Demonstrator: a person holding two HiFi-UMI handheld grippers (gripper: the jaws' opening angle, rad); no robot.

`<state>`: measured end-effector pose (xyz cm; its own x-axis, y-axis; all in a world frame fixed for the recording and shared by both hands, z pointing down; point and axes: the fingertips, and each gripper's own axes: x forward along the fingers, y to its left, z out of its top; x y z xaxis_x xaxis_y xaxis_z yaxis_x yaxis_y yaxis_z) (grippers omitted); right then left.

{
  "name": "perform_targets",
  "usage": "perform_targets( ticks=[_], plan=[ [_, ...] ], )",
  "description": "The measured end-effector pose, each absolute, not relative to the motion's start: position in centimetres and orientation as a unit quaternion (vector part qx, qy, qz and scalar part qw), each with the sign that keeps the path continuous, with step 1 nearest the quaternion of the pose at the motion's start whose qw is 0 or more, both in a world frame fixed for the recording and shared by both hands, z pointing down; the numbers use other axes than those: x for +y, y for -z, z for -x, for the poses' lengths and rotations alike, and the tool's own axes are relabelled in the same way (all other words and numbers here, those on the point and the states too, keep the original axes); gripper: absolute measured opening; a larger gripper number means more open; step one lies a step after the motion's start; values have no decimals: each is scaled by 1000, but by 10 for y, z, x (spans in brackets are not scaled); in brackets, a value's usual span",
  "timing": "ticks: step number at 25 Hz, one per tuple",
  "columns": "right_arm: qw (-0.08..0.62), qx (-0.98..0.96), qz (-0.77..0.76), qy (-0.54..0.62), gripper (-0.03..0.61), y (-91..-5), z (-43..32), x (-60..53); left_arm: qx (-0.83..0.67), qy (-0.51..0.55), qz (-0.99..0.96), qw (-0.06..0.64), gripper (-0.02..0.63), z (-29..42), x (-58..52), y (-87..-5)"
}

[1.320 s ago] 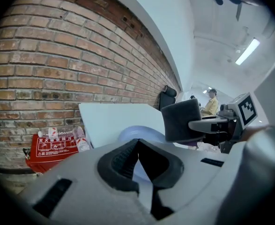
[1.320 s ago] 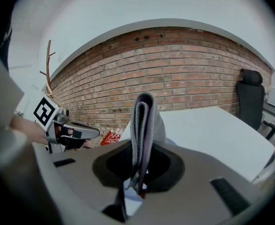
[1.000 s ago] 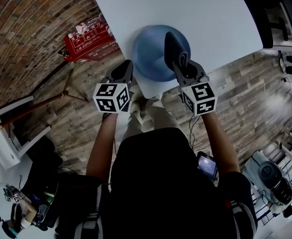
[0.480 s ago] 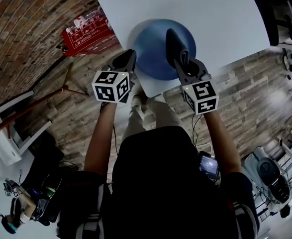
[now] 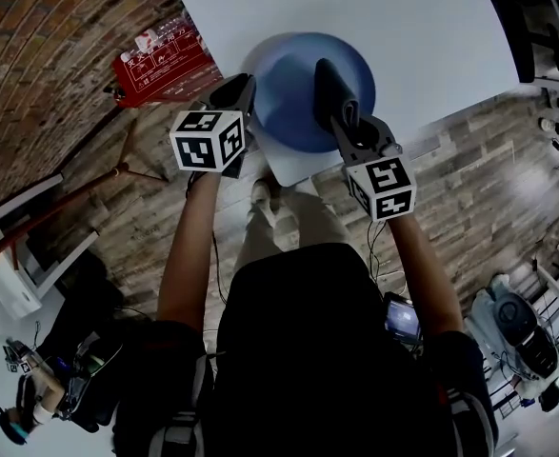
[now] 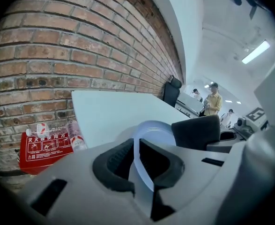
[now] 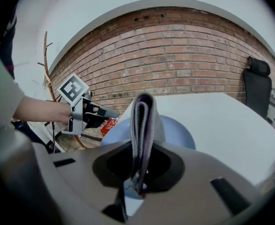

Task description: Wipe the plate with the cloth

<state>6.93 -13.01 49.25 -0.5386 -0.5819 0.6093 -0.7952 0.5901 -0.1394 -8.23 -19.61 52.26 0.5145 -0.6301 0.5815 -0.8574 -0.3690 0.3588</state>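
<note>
A blue plate [image 5: 293, 103] lies near the front corner of the white table [image 5: 422, 27]. My left gripper [image 5: 235, 93] is at the plate's left rim. In the left gripper view the pale rim [image 6: 142, 156] runs edge-on between the jaws, which are shut on it. My right gripper [image 5: 346, 120] is shut on a folded dark grey cloth [image 5: 329, 89], and the cloth lies over the right half of the plate. In the right gripper view the cloth [image 7: 143, 121] stands upright between the jaws, with the plate [image 7: 177, 131] behind it and the left gripper [image 7: 107, 112] at the plate's left.
A red box [image 5: 160, 63] with small bottles sits on the wood floor left of the table, close to the brick wall [image 5: 41, 74]. The table's corner [image 5: 289, 174] points at me. A black chair [image 7: 259, 86] stands at the far side. People [image 6: 213, 102] stand far off.
My left gripper has moved forward from beside the plate's near-left edge up to its left rim. The cloth in the right gripper stays over the plate.
</note>
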Motion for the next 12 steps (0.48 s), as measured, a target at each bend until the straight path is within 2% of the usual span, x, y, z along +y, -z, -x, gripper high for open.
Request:
perform_targets(
  ticks=[5,12],
  plan=[
    [264,-852,-402,-208,52,-497,-70,-128,-454,-182,-811,320,20,80,-201,-527],
    [263,-853,-397,-211,52,-500,-69,-125,-444,-199,-809,328,85,78,-204,-539]
  ],
)
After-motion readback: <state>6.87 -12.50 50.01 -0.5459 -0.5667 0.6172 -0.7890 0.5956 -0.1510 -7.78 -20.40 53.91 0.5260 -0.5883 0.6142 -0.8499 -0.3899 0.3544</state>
